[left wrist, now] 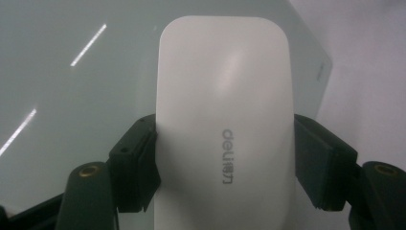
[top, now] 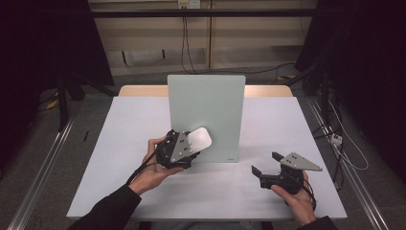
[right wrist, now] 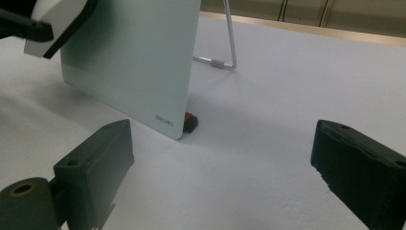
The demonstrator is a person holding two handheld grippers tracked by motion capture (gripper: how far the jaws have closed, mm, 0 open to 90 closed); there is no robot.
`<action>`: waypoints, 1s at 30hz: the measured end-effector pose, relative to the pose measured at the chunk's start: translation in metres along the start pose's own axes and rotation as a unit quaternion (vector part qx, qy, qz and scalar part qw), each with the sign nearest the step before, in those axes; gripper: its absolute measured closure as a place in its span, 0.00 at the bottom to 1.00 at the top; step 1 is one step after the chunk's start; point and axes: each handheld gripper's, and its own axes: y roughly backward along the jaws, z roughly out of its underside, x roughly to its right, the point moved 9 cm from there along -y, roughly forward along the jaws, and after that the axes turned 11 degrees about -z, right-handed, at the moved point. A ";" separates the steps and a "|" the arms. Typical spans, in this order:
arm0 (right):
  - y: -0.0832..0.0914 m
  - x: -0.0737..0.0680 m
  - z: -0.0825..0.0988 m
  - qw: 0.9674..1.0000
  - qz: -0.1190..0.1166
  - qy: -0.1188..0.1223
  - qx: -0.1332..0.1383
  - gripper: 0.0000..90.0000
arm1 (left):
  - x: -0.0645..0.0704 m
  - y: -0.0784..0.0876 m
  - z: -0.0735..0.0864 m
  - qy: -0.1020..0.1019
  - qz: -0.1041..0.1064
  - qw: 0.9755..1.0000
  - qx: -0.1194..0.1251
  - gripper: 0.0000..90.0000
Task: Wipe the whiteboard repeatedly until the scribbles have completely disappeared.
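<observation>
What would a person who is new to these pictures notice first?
First, the pale green board standing upright at the middle of the white table. Next, the white eraser clamped in the left tool, held up against the board's lower left face. The right tool sits open near the table's right front.

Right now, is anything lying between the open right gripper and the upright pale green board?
No. The high view shows only bare white table between the right gripper and the pale green board; the right gripper view agrees.
</observation>
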 end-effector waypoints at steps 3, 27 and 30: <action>0.000 0.000 0.000 1.000 -0.001 0.001 0.000 0.08 | -0.009 0.001 -0.006 0.002 -0.010 1.000 0.005 0.35; 0.000 0.000 0.000 1.000 -0.001 0.000 0.000 0.08 | 0.023 -0.008 0.005 -0.020 0.024 1.000 -0.005 0.35; 0.000 0.000 0.000 1.000 -0.001 0.000 0.000 0.08 | 0.034 -0.011 0.010 -0.026 0.036 0.999 -0.011 0.35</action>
